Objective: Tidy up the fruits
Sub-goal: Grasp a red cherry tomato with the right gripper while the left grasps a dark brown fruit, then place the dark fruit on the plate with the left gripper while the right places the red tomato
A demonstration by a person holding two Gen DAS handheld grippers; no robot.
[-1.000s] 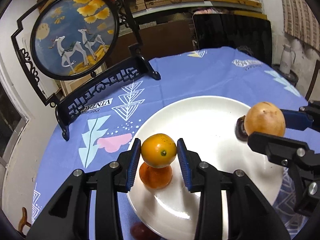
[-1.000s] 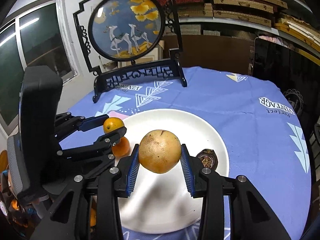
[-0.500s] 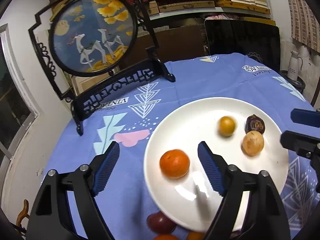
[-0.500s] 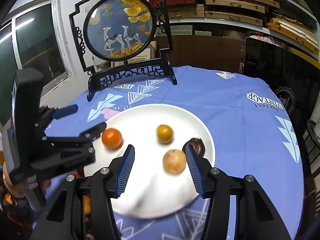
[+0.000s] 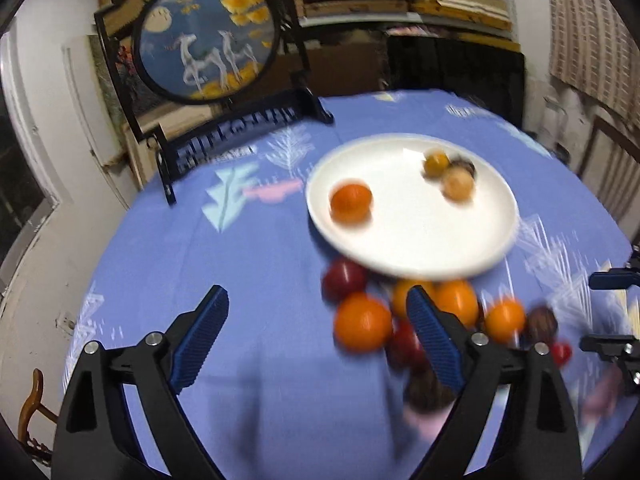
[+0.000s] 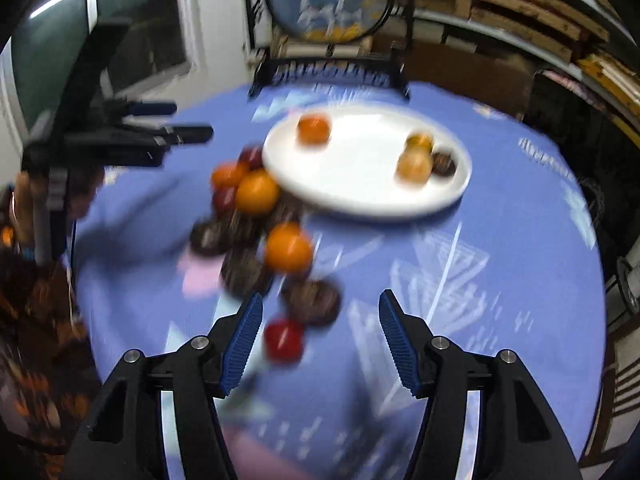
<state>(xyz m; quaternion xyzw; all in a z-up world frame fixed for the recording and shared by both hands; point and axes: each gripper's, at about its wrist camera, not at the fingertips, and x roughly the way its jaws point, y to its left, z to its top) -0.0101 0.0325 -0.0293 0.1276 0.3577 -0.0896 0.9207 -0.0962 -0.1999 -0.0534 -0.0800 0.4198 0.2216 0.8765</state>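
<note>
Your left gripper (image 5: pixel 316 336): fingers spread, empty, orange (image 5: pixel 362 322) just inside right finger | your right gripper (image 6: pixel 320 338): spread, empty, red fruit (image 6: pixel 283 340) beside left finger | plate (image 6: pixel 360 196) far

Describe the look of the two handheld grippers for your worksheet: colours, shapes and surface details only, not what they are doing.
The left gripper and the right gripper look alike: angular matte black plastic bodies with triangular cut-outs and round silver screw heads. Each carries two fingers faced with blue, finely ribbed pads. No markings show; blur hides any cables.
</note>
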